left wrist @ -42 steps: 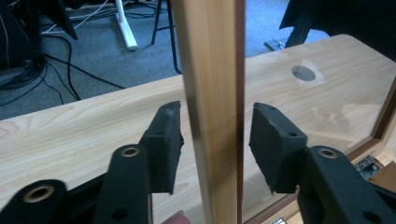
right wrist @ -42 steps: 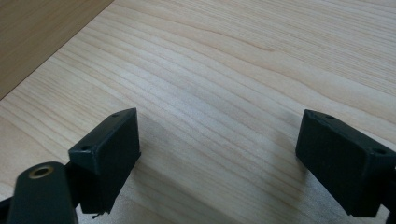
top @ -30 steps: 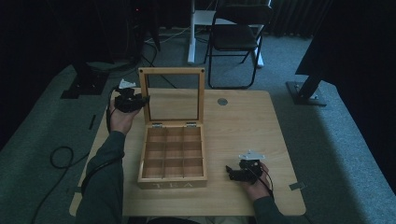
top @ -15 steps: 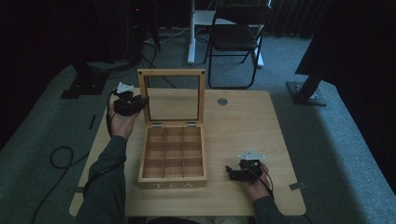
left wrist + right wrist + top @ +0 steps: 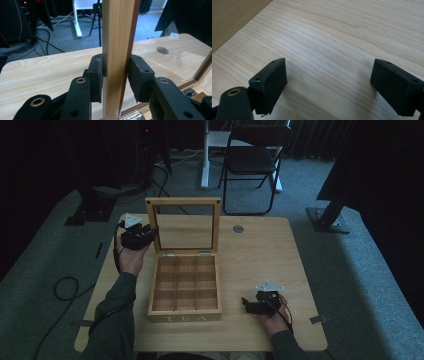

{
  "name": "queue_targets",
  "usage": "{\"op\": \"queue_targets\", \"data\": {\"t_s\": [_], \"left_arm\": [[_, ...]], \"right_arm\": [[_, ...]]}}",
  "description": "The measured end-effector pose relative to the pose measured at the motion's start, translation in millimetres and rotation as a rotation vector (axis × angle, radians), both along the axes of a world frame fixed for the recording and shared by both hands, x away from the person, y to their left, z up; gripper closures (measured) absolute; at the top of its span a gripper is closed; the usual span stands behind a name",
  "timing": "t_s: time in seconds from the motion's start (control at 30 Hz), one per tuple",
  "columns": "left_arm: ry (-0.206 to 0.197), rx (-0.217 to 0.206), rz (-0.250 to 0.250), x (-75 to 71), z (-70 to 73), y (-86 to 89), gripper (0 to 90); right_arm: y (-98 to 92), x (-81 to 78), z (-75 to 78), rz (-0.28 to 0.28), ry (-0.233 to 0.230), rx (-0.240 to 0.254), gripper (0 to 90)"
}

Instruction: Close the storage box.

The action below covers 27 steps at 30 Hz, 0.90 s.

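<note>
Gripping the left upright of the light-wood, glass-paned lid [image 5: 117,50] of the tea box, my left gripper [image 5: 115,75] has its 2 black pads [image 5: 96,75] clenched on the frame rail, 1 on the outer face and 1 on the inner, glass side. I hold the rail low and from the side because, as I judge it, that gives me control of the swing on its hinges, whether I am steadying the lid upright or about to fold it down. The light-wood tea box with 9 square compartments [image 5: 184,287] sits in the middle of the pale wooden table [image 5: 260,260], lid standing upright at its far edge. My right gripper [image 5: 250,305] rests on the table just right of the box, jaws spread wide and grasping nothing, parked clear of the lid's path.

Hard to read: the compartments look empty from the high view, but the light is dim and I cannot be sure. The hinges are too small to judge. Beyond the table, a dark folding chair [image 5: 252,165] fades into shadow.
</note>
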State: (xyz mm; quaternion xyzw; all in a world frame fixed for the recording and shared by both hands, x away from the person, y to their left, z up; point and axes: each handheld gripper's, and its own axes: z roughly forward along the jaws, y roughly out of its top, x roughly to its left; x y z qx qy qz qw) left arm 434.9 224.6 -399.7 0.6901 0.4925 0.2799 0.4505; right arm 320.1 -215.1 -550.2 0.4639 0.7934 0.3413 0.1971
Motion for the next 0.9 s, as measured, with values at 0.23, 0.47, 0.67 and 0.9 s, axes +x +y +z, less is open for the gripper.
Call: {"op": "queue_targets", "data": {"t_s": [0.23, 0.47, 0.67, 0.9], "left_arm": [[-0.030, 0.005, 0.023, -9.7, -2.3, -3.1, 65.4], [-0.048, -0.003, 0.035, -19.2, -3.7, -4.5, 65.4], [-0.061, 0.002, 0.026, -26.0, -4.6, -3.7, 65.3], [-0.060, -0.008, 0.024, -33.4, -5.3, -3.5, 65.0]], "right_arm": [[0.0, 0.1, -0.1, 0.001, -0.001, 0.000, 13.2], [0.0, 0.1, -0.1, 0.000, -0.001, 0.000, 13.2], [0.0, 0.1, 0.0, 0.001, -0.001, 0.000, 13.2], [0.0, 0.1, 0.0, 0.001, -0.001, 0.000, 13.2]]}}
